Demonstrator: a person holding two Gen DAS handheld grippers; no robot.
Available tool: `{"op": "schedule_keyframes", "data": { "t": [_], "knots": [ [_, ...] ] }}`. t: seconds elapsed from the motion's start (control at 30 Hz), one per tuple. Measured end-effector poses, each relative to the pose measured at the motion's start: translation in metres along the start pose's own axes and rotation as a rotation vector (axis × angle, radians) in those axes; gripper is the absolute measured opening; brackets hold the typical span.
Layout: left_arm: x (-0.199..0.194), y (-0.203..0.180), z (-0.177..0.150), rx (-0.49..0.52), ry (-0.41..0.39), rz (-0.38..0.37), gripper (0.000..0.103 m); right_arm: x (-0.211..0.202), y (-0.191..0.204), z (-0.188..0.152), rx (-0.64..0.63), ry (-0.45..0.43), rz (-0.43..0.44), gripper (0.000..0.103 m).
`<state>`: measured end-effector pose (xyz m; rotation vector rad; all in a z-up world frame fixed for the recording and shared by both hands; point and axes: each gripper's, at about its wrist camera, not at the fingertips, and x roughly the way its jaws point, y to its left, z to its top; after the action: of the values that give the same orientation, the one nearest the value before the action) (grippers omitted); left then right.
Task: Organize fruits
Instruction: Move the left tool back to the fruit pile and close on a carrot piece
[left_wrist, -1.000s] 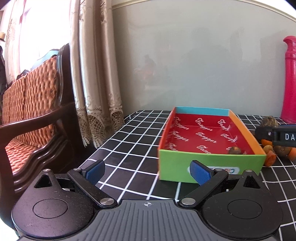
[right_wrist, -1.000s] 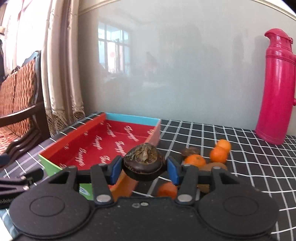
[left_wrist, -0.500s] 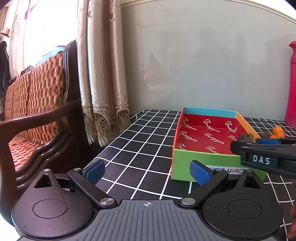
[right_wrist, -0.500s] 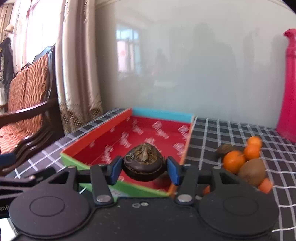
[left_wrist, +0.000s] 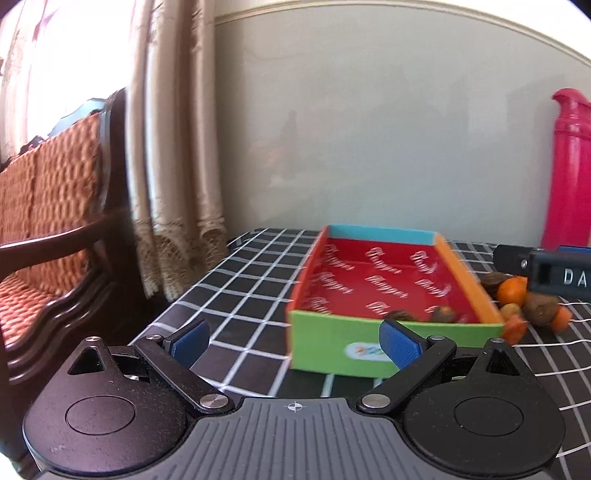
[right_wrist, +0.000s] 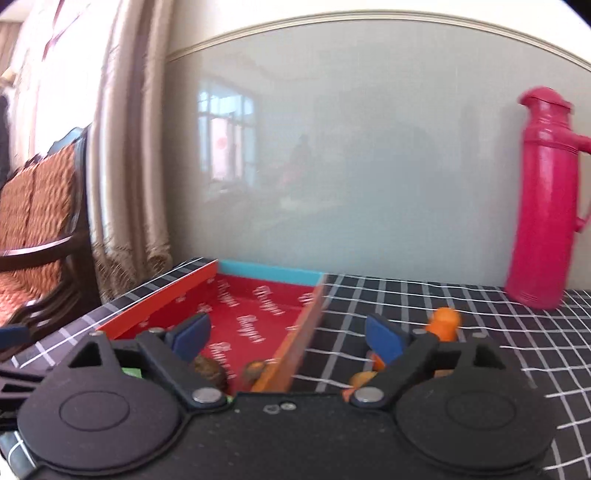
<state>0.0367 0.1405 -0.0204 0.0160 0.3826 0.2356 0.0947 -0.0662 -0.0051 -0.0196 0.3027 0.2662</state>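
step: i judge i am between fruits; two dark fruits (left_wrist: 400, 315) lie in the tray (left_wrist: 391, 347) near its front wall, and the heap waits outside.
right gripper (right_wrist: 286, 334): jaws wide, holding nothing, straddling the tray's orange right wall.
left gripper (left_wrist: 295, 338): jaws wide, nothing between them, tray's green front at my 1 o'clock.
fruit pile (left_wrist: 532, 306): oranges and brown fruits on the cloth, just beside the tray's right wall, at my 2 o'clock in the left view.
next move: i think the right gripper must swing toward 3 o'clock, drop over one fruit of the pile and close on it gently; they look round and apt to roll.
surface: black tablecloth (left_wrist: 236, 295) with a white grid.
room: pink thermos (right_wrist: 543, 199) at 2 o'clock by the grey wall panel; beige curtain (left_wrist: 173, 147) and wooden sofa (left_wrist: 51, 206) at 10 o'clock. both views are blurred.
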Motion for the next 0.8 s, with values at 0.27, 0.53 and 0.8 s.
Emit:
{"op": "schedule_keyframes", "data": {
  "t": [0.27,0.53,0.8],
  "knots": [
    [-0.013,-0.030,0.003,-0.014,-0.087,-0.096,0.098,-0.018,-0.047,0.003,0.047,-0.015,-0.090,0.091],
    [-0.015,-0.065,0.007,0.002,-0.052,-0.236,0.103,-0.036,-0.083,0.003,0.068,-0.025,-0.176,0.091],
    [-0.017,-0.102,0.007,0.074,-0.038,-0.246,0.103,-0.052,-0.119,-0.002,0.096,-0.025,-0.259,0.091]
  ]
}}
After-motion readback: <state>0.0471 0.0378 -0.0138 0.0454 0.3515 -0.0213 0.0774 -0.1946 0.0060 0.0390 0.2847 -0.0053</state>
